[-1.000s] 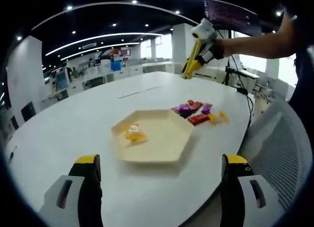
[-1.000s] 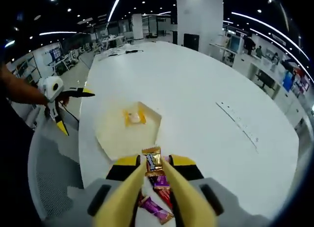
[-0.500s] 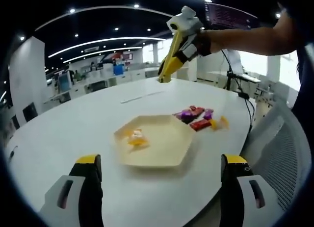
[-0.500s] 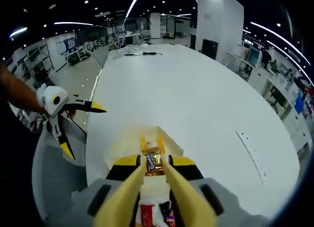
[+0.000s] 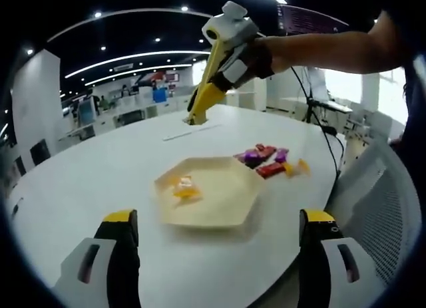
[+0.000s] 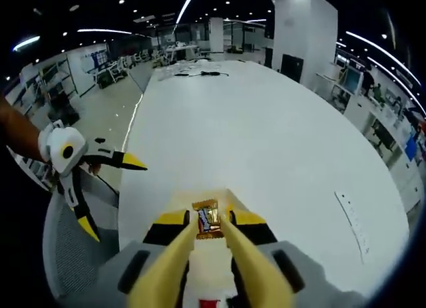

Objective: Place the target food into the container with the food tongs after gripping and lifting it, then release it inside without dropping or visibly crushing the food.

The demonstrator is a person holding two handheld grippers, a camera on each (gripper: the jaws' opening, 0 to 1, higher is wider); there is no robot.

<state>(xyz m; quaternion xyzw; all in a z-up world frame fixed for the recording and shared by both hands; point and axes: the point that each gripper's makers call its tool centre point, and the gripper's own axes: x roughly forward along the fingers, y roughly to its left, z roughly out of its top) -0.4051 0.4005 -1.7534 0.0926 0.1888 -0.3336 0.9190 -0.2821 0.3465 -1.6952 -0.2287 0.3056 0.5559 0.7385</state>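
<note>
I had the right gripper (image 6: 210, 221) raised well above the white table (image 6: 266, 148), its yellow tongs closed almost fully on a small wrapped candy bar (image 6: 207, 218), pinched by its middle with the gold end poking out past the tips. In the left gripper view the same right gripper (image 5: 197, 115) hung high over the far side of the table, beyond the cream hexagonal tray (image 5: 229, 195), so the bar was in the air and not yet above the tray's floor as far as I could judge. The tray sat near the table's near edge with one yellow-wrapped sweet (image 5: 184, 186) already lying towards its left side. A loose cluster of other wrapped candies (image 5: 265, 159), red, purple and yellow, lay just beside the tray's right corner, towards the table's right edge. My left gripper (image 5: 219, 255) was held low at the near edge with its jaws spread wide and nothing between them. I judged the bar to be light and fairly stiff inside a slick foil wrapper, so it could slip or swivel if the pinch eased, yet it needed no hard squeeze. Holding it across the middle seemed right; I reckoned the thing to do was bring it down low inside the tray before opening the tongs, to keep it from bouncing out.
</note>
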